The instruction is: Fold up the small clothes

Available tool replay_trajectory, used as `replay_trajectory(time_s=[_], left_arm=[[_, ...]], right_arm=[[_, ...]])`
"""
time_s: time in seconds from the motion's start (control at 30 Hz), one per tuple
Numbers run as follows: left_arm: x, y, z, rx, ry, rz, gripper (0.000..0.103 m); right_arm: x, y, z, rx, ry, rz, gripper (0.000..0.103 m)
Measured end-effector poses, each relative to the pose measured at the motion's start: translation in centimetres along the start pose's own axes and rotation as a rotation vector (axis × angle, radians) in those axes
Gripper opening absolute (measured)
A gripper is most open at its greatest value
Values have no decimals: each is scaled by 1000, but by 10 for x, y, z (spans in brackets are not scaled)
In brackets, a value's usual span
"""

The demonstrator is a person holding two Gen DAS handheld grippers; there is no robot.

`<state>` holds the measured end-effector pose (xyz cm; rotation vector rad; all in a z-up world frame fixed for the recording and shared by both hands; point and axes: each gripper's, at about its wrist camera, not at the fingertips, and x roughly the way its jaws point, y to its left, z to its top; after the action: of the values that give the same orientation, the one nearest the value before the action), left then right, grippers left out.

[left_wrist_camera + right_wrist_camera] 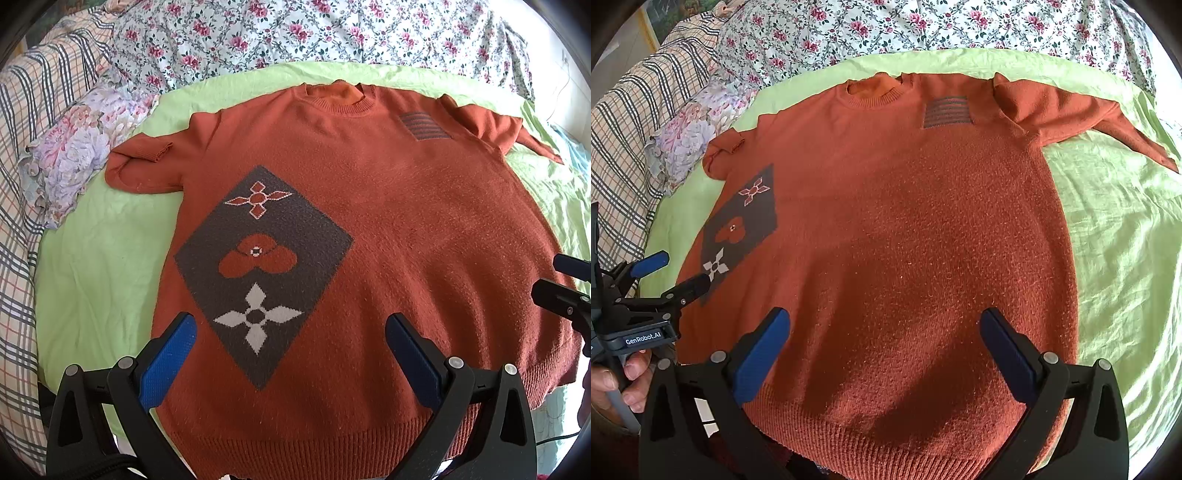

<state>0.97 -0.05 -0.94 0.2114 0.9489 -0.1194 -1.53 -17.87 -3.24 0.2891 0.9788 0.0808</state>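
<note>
The orange sweater lies flat, front up, on the green sheet of the bed, its ribbed hem just beneath both sets of jaws. The left gripper and right gripper hover with jaws spread wide, pinching nothing.

An orange sweater lies flat, front up, on a green sheet. The right gripper hangs over its hem, jaws wide apart. At the left edge a hand holds the left gripper, also parted, near the grey diamond patch.
</note>
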Motion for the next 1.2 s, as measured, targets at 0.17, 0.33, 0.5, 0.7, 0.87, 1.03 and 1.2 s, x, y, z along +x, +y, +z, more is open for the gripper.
replay_trajectory(time_s=[0.17, 0.33, 0.5, 0.7, 0.87, 1.03, 1.2], left_arm=[[1, 0, 1, 0, 0, -4, 102], [9, 0, 4, -5, 13, -13, 102], [19, 0, 9, 1, 17, -5, 102], [31, -4, 19, 4, 38, -9, 102], [40, -12, 30, 13, 56, -16, 102], [51, -18, 41, 17, 72, -25, 102], [60, -20, 53, 17, 76, -25, 102]], right_arm=[[0, -2, 4, 8, 0, 4, 102], [2, -6, 7, 19, 0, 8, 102], [7, -13, 8, 36, 8, 9, 102], [9, -30, 11, 78, 1, 16, 102], [8, -53, 16, 131, -11, 17, 102], [6, -79, 23, 183, -21, 21, 102], [-1, -122, 45, 257, -55, 35, 102]])
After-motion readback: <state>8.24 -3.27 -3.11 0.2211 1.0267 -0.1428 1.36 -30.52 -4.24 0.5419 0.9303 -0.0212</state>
